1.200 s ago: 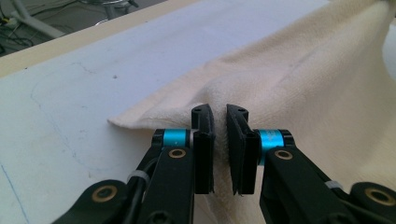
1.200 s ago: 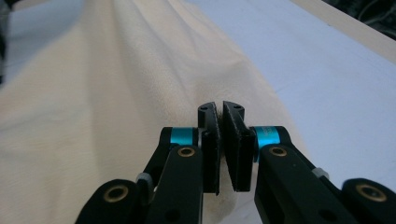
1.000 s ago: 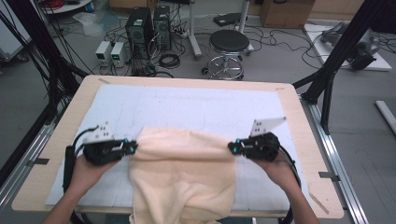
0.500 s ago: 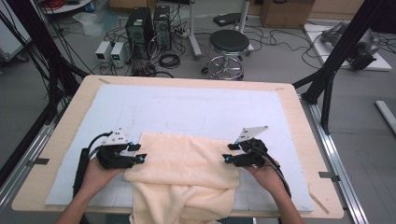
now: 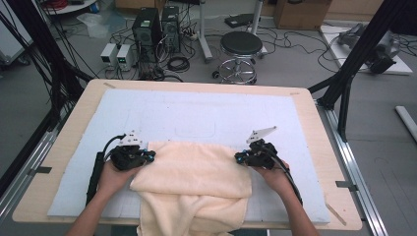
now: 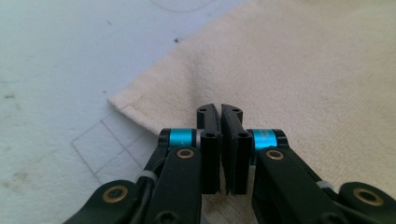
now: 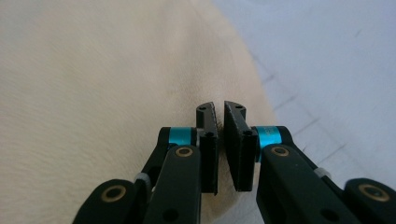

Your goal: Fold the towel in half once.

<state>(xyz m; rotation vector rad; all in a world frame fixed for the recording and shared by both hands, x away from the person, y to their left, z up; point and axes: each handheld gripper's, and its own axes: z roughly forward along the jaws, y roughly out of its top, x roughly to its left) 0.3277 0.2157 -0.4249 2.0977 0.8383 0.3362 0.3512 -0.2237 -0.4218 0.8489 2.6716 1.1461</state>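
From the high view, your left gripper (image 5: 147, 156) and right gripper (image 5: 241, 158) sit at the two far corners of a cream towel (image 5: 194, 177), which lies on the pale blue mat (image 5: 187, 113) near your edge of the wooden table (image 5: 314, 123), its near part draped over the front. The danger here is weight: the hanging part could drag the cloth off the table if either corner slips free.

In the left gripper view, your left gripper (image 6: 219, 112) has its jaws pressed nearly together, a thin slit between the tips, over the towel (image 6: 303, 70) just inside the hemmed corner. The cloth dimples toward the pads, which suggests a pinch on a thin fold, but whether fabric truly sits between them you cannot tell from here. A shallow bite like this could let go under any sideways pull.

In the right gripper view, your right gripper (image 7: 219, 112) shows its jaws drawn close with a slightly wider slit, above the towel (image 7: 93, 84) edge where it meets the mat (image 7: 327, 60). The crease running to the tips hints at a hold, though it is not certain. If one side grips and the other does not, the towel would skew or bunch.
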